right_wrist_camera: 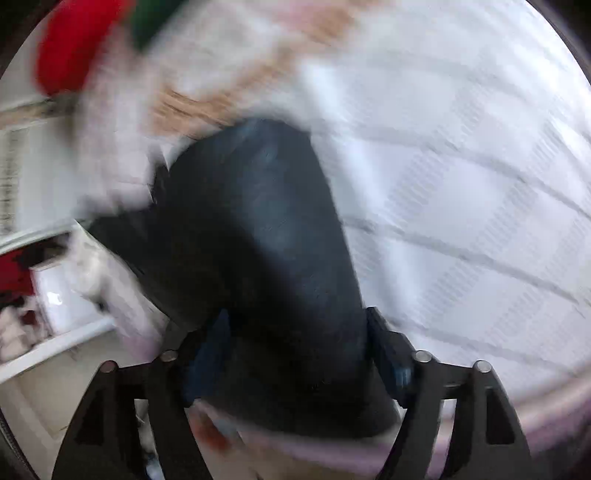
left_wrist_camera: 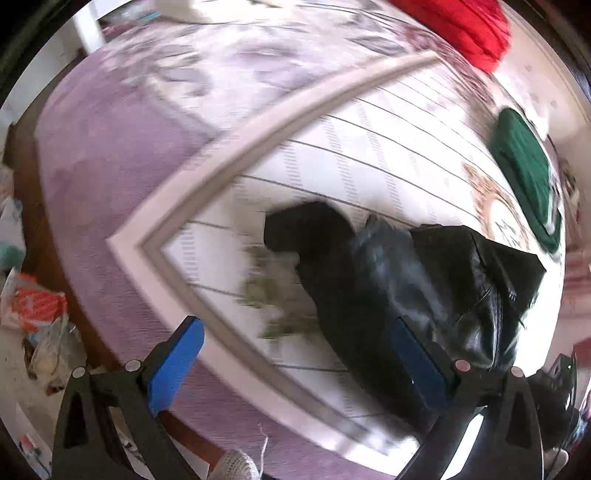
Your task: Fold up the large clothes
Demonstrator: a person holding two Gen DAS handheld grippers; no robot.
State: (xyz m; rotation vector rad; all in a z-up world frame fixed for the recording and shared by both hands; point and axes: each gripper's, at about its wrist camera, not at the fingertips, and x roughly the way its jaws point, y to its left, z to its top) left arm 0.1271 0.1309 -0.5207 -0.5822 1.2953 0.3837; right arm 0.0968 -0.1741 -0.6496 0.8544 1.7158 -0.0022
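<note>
Overall, the left wrist view shows the left gripper [left_wrist_camera: 295, 362] with its jaws spread wide and nothing pressed between the blue pads [left_wrist_camera: 177, 363]. One pad hangs over the lilac bedspread [left_wrist_camera: 110, 155]; the other overlaps the near end of the black leather garment [left_wrist_camera: 406, 280], and contact there cannot be confirmed. The garment lies in a long, creased heap on the white lined mattress cover [left_wrist_camera: 369, 147], running from the middle of that cover toward the lower right. A grey-white border strip [left_wrist_camera: 258, 122] separates the cover from the bedspread. A folded green garment [left_wrist_camera: 524, 166] lies at the far right, well apart from the black one, and a red cloth [left_wrist_camera: 461, 26] sits at the top edge. Bags and loose litter [left_wrist_camera: 37, 314] lie on the floor at the left.

The right wrist view is heavily blurred. The right gripper [right_wrist_camera: 295, 354] stands with its jaws set broadly apart, and the black leather garment [right_wrist_camera: 258, 240] fills the gap between them, extending away over the white cover [right_wrist_camera: 461, 166]. Whether the pads press on the garment or merely flank it cannot be told. Red [right_wrist_camera: 70, 44] and green [right_wrist_camera: 155, 18] cloths show at the upper left.
</note>
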